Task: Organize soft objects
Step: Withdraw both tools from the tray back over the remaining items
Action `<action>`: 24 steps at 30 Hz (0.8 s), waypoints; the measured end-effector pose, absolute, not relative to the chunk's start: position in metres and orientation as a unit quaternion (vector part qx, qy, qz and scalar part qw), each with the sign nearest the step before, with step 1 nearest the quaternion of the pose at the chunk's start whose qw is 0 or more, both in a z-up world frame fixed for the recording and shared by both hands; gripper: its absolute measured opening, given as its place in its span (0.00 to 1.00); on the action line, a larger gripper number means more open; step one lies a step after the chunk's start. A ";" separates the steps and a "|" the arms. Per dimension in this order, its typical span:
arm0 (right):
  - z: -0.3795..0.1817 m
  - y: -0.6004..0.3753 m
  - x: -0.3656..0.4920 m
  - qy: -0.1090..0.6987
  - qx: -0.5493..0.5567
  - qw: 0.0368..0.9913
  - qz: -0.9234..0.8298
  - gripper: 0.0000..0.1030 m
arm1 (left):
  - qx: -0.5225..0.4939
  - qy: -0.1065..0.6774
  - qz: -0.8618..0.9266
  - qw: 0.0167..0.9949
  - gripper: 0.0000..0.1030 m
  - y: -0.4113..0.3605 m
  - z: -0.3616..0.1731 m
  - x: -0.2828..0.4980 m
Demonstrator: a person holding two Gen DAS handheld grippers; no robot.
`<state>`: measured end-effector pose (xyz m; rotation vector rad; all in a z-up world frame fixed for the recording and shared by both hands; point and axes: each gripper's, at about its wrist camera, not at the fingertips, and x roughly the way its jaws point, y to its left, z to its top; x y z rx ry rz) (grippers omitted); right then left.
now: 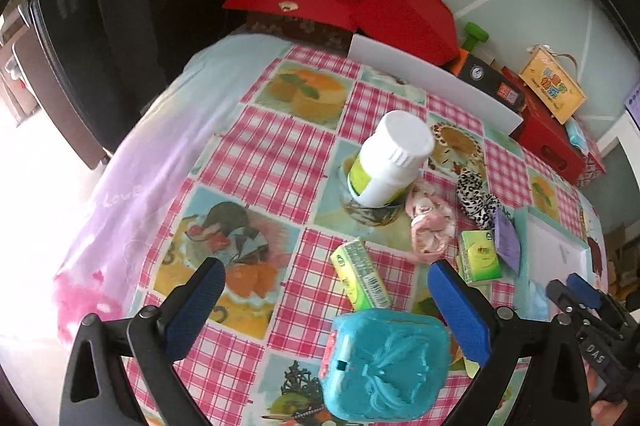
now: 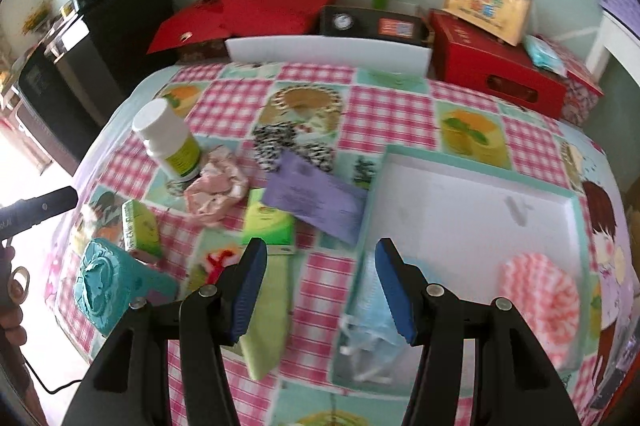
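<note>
A white tray with a teal rim [image 2: 472, 210] sits on the checked tablecloth at the right; it also shows in the left wrist view [image 1: 554, 250]. In it lie a blue face mask [image 2: 372, 322] and a pink-and-white striped puff [image 2: 540, 298]. Left of the tray lie a pink scrunchie [image 2: 216, 190] [image 1: 430, 226], a leopard-print scrunchie [image 2: 280, 142] [image 1: 478, 196], and a light green cloth [image 2: 270, 310]. My right gripper [image 2: 320, 290] is open and empty, above the tray's near left edge. My left gripper [image 1: 326, 306] is open and empty, above a teal case [image 1: 384, 362].
A white bottle [image 1: 390, 158] stands on a lid mid-table. Two green tissue packs [image 1: 360, 274] [image 1: 478, 256], a purple card [image 2: 316, 202] and the teal case [image 2: 104, 286] lie around. Red boxes [image 2: 496, 66] and a white board [image 2: 328, 52] line the far edge.
</note>
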<state>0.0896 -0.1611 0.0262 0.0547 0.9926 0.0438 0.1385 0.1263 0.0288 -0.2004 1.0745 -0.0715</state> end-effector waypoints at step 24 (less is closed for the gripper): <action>-0.032 -0.109 0.158 0.507 -0.066 0.859 0.036 0.56 | -0.081 0.610 -0.030 0.788 0.80 0.100 -0.033 0.189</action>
